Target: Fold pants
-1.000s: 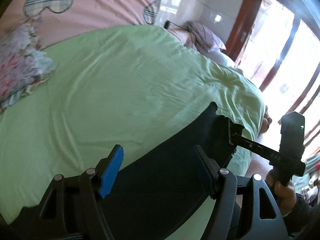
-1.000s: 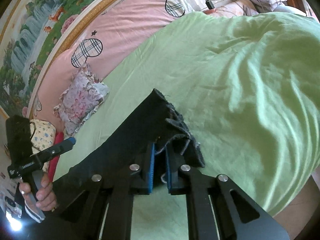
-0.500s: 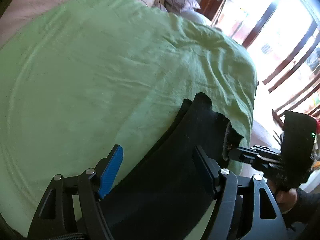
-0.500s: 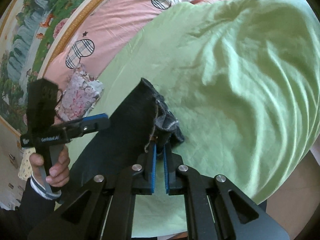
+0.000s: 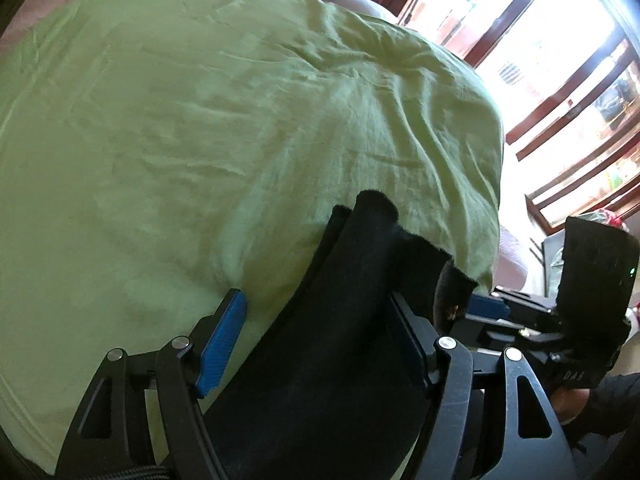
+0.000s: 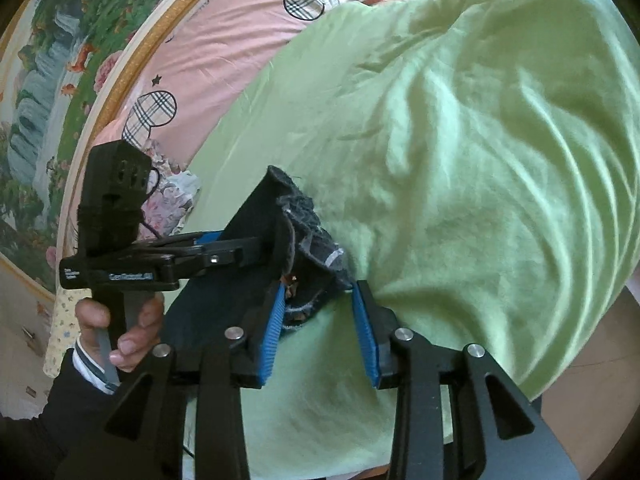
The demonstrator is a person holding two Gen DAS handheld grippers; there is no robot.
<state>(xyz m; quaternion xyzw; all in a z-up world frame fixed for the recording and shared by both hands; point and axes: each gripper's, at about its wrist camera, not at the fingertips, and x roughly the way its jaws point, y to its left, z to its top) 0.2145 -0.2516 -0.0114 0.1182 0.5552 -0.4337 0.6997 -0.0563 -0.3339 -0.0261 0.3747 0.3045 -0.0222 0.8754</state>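
**A:** ok so where are the pants sitting? All I'm seeing is a black strip.

**B:** that's them. The black pants (image 5: 360,340) are lying along the near edge of the bed, on the green sheet (image 5: 200,120). In the left wrist view they're running from the bottom middle up toward the right, ending just short of the bed's right corner.

**A:** and the left gripper (image 5: 320,336)?

**B:** its jaws are standing wide, blue pad on the left over bare sheet, the other finger over the pants. The cloth is lying between them, but the pads aren't pressing on it, and they're just starting to close.

**A:** right one?

**B:** the right gripper (image 6: 320,328) is opening at this moment. The frayed hem end of the pants (image 6: 304,248) is sitting between its jaws, bunched up by the left pad, and the right pad is standing clear of the cloth. So it isn't clamping.

**A:** what's that hand on the left in the right wrist view?

**B:** the person's left hand (image 6: 120,320), dark sleeve, gripping the other tool's handle, with that tool reaching across the pants.

**A:** background?

**B:** a pink quilt (image 6: 224,40) with plaid hearts at the far side, a floral pillow (image 6: 168,200) and a gold-framed painting (image 6: 80,60) on the left.
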